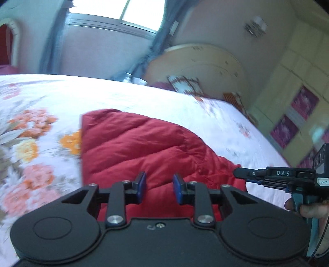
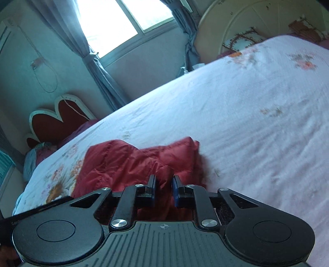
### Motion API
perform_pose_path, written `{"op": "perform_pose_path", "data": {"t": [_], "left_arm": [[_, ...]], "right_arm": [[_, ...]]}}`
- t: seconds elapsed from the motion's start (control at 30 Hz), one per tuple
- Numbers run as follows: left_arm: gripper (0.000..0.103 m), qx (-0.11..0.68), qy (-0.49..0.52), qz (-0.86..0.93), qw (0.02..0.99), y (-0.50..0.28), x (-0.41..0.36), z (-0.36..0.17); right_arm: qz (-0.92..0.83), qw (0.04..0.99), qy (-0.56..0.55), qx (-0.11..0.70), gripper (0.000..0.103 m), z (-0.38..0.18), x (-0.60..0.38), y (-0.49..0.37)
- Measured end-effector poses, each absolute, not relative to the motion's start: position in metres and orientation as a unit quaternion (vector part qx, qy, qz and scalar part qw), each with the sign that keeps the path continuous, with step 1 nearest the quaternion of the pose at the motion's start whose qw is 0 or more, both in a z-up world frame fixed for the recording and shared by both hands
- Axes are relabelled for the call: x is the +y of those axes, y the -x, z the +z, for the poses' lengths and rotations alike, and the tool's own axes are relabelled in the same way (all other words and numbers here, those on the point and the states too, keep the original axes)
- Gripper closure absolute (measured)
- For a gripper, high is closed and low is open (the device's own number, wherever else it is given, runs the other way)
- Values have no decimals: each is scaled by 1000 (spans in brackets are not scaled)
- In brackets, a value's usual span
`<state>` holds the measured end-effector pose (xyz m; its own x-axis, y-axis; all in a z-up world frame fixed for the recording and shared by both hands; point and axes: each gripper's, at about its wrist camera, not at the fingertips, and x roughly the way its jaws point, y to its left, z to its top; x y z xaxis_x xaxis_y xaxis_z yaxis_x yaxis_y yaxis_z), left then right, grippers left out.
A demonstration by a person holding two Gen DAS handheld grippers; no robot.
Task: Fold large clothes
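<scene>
A red quilted jacket (image 1: 144, 147) lies folded on the floral bed sheet (image 1: 37, 127). My left gripper (image 1: 159, 188) hovers over its near edge, jaws apart with nothing between the blue pads (image 1: 141, 185). In the right wrist view the jacket (image 2: 127, 164) lies bunched ahead. My right gripper (image 2: 163, 190) has red fabric between its nearly closed fingers, at the jacket's near edge. The right gripper also shows in the left wrist view (image 1: 239, 172) at the jacket's right corner.
The bed fills both views, its white floral sheet (image 2: 246, 123) stretching right. A round cream headboard (image 1: 201, 61) and pillows stand at the far end. A window (image 2: 115, 18) with grey curtains is behind. A cabinet (image 1: 298, 115) stands at right.
</scene>
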<state>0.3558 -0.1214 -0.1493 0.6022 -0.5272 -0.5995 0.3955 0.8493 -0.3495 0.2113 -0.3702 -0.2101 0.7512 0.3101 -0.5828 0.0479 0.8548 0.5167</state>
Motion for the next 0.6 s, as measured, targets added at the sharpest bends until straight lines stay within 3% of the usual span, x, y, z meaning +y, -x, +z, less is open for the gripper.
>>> {"op": "perform_pose_path", "data": {"t": [0.37, 0.53, 0.6], "left_arm": [[76, 425, 42, -247, 870, -378, -158, -200], [76, 429, 40, -241, 870, -373, -156, -190], [67, 416, 47, -233, 878, -361, -151, -174]], "right_arm": [[70, 869, -295, 392, 87, -277, -385, -223], [76, 864, -286, 407, 87, -262, -391, -227], [71, 879, -274, 384, 87, -235, -395, -217]]}}
